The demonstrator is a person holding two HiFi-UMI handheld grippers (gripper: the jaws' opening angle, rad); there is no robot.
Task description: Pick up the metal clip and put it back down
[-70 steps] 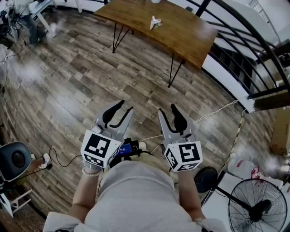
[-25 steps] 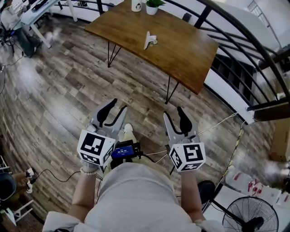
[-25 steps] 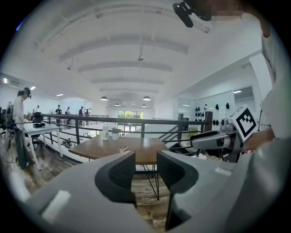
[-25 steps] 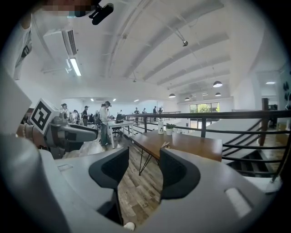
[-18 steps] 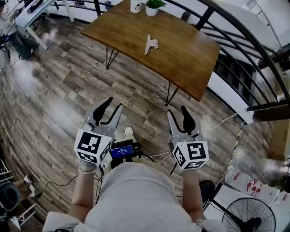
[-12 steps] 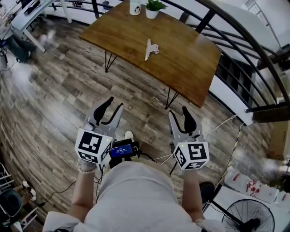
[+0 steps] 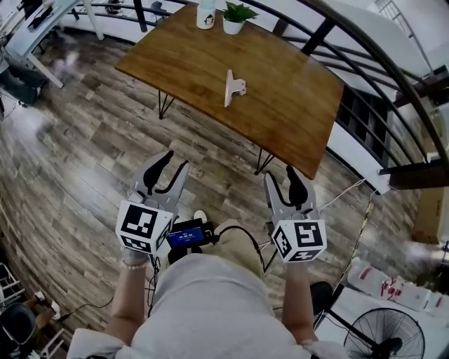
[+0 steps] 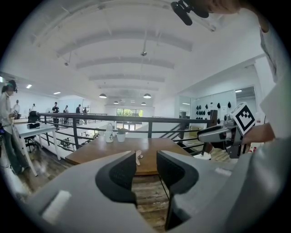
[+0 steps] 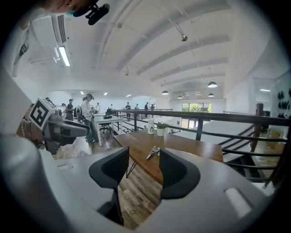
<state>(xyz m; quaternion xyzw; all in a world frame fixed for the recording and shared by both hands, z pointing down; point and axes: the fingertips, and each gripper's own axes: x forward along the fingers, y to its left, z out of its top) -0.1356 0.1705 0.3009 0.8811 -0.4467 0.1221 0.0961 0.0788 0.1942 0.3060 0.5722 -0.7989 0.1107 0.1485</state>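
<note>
Room: wood floor [image 7: 84,140], brown tabletop [image 7: 280,91] by a black railing [image 7: 365,42].
Metal clip [image 7: 233,87]: lies mid-tabletop, long side pointing away from the person, handles sticking out right.
Left hand-held gripper [image 7: 177,160]: released, empty, well short of the tabletop.
Right hand-held gripper [image 7: 279,172]: released, empty.

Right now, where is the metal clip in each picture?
Head view: metal clip upper middle, on the wooden table.
Left gripper view: it sits at centre, far beyond the jaw gap.
Right gripper view: centre, same way.
Shared landmark: potted plant at the table's far edge.
</note>
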